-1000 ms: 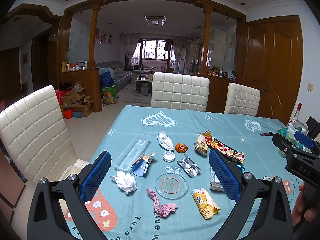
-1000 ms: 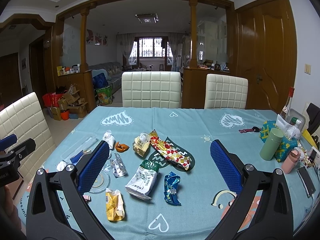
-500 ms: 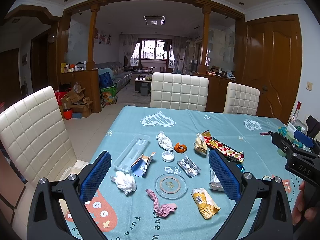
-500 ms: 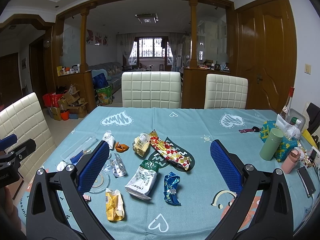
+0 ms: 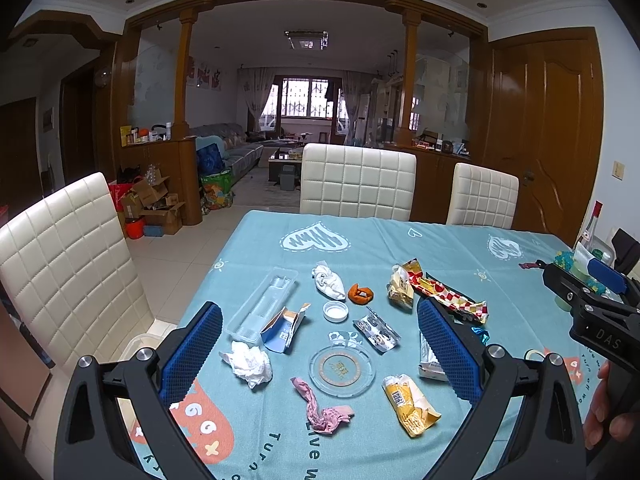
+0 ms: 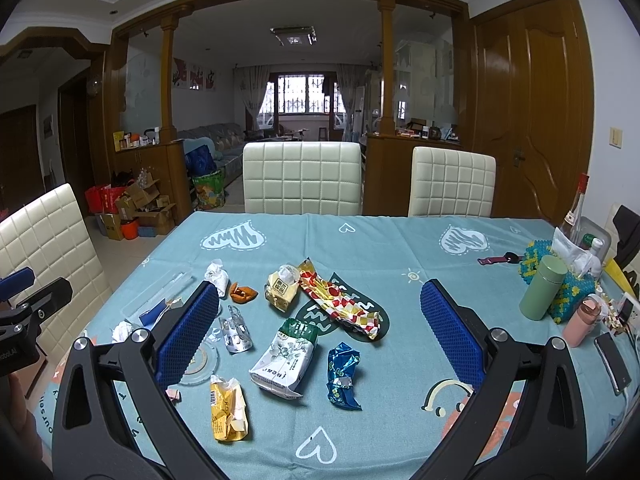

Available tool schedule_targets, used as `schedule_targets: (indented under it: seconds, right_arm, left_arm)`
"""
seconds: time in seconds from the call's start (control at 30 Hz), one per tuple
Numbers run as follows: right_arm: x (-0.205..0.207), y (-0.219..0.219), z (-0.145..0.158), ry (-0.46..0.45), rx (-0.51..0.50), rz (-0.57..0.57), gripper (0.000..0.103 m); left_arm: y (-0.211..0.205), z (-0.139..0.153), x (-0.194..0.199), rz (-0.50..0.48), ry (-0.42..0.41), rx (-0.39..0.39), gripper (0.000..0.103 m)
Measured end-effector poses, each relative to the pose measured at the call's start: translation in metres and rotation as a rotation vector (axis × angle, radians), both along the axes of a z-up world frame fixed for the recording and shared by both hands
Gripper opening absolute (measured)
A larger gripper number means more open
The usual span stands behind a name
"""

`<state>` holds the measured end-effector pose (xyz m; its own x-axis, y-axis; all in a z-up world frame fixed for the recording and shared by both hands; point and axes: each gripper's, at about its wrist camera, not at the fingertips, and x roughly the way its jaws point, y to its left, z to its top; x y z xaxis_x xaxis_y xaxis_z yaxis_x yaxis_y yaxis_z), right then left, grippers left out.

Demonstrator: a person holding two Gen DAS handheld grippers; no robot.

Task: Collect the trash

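1. My left gripper (image 5: 320, 344) hangs above the near left part of the table, jaws spread wide and holding nothing.
2. Between its blue pads (image 5: 192, 354) I see a round glass ashtray (image 5: 342, 368) – a pink twisted wrapper (image 5: 320, 406) lies just near of it, a crumpled white tissue (image 5: 250, 364) to its left and a yellow snack wrapper (image 5: 410, 404) to its right.
3. Farther out there sit a torn blue carton (image 5: 282, 328), a clear plastic tray (image 5: 262, 306), a white bottle cap (image 5: 335, 311), a silver blister pack (image 5: 376, 330) and a piece of orange peel (image 5: 360, 293).
4. My right gripper (image 6: 320, 336) is also wide open and empty, hovering over the near middle of the teal tablecloth (image 6: 400, 264).
5. Between its fingers lie a white-and-green packet (image 6: 286, 356) and a blue foil wrapper (image 6: 342, 374); a red-and-yellow checked wrapper (image 6: 340, 304) lies beyond them.
6. At the far right, well apart from the trash – a green flask (image 6: 544, 290), a pink bottle (image 6: 582, 320) and a phone (image 6: 612, 364).
7. White quilted chairs (image 6: 302, 178) stand on the far side of the table.
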<state>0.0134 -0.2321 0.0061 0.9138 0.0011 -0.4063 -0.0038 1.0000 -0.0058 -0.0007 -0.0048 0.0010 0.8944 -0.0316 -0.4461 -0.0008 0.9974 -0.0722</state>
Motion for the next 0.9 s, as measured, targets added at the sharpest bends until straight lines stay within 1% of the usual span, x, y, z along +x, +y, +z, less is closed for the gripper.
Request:
schedule_targets:
  seconds: [0.57,0.77,0.9]
  right_arm:
    - [0.001,0.0,-0.001,0.004,0.0,0.001,0.099]
    - [0.001,0.0,-0.003,0.007,0.0,0.001,0.099]
    - [0.002,0.001,-0.007,0.018,-0.001,0.002,0.099]
  left_arm:
    - [-0.002,-0.002,0.0,-0.002,0.001,0.003,0.096]
    - [-0.004,-0.009,-0.003,-0.007,0.009,0.004,0.096]
    - [-0.003,-0.012,0.001,-0.009,0.025,0.005,0.096]
